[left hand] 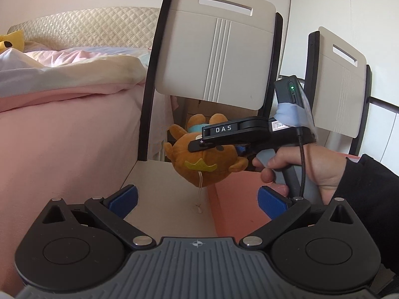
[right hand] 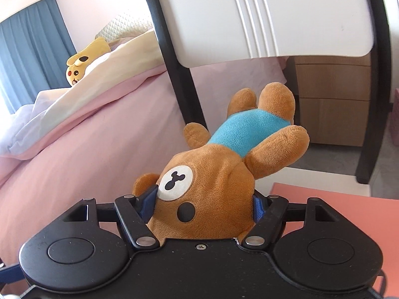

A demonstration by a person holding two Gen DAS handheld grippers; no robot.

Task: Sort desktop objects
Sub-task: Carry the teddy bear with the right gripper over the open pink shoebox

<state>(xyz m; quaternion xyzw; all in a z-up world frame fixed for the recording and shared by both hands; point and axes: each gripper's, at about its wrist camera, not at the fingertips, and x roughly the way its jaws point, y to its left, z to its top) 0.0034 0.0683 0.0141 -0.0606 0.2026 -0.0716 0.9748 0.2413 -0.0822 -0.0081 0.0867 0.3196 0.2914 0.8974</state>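
Observation:
A brown plush bear [right hand: 214,174] in a blue shirt is clamped by its head between the blue pads of my right gripper [right hand: 204,203], which holds it upside down in the air. In the left wrist view the same bear [left hand: 202,162] hangs from the right gripper [left hand: 199,144] above the white table [left hand: 159,199]. My left gripper [left hand: 197,201] is open and empty, low over the table, just in front of and below the bear.
A white chair [left hand: 214,57] with black posts stands right behind the table, a second chair [left hand: 341,84] to its right. A pink mat [left hand: 234,204] lies on the table. A pink bed [left hand: 62,124] with a yellow plush [right hand: 84,62] fills the left. Wooden drawers [right hand: 331,99] stand behind.

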